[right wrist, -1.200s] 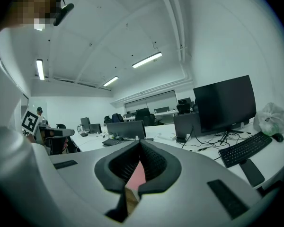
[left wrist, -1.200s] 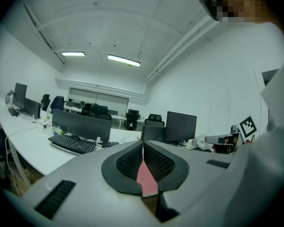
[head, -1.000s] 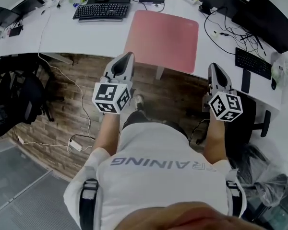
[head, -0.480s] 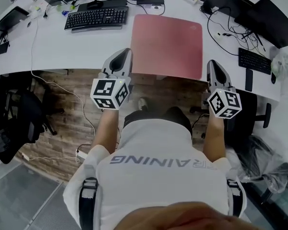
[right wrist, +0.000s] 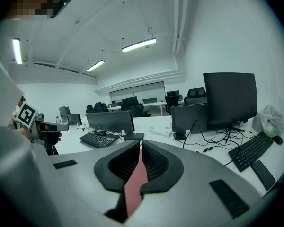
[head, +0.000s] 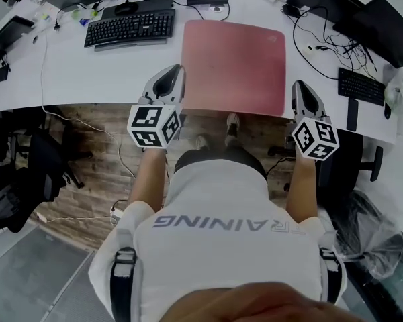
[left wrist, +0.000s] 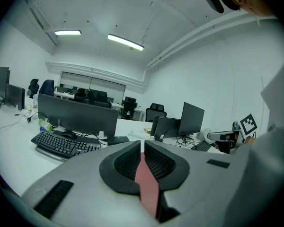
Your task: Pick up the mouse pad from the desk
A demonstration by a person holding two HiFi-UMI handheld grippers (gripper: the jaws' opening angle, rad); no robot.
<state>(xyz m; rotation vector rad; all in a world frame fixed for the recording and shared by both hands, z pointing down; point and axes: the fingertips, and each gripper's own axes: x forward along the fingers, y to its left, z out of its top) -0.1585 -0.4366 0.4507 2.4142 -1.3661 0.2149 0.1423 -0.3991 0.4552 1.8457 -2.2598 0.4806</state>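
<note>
Head view: big pink-red rectangular soft mouse pad point(head: 234, 66) lies flat on white curved desk point(head: 87, 72), at my 12 o'clock, near edge at desk rim. My left gripper point(head: 174, 72) by pad's 8 o'clock corner, right gripper point(head: 300, 86) by 4 o'clock corner. Both jaws pressed together, nothing held; pink shows only through slit. Risk: shut tips cannot take thin edge, would push pad toward black keyboard point(head: 129, 27) or fold it.

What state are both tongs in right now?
Left tongs: closed, holding nothing.
Right tongs: closed, holding nothing.
</note>
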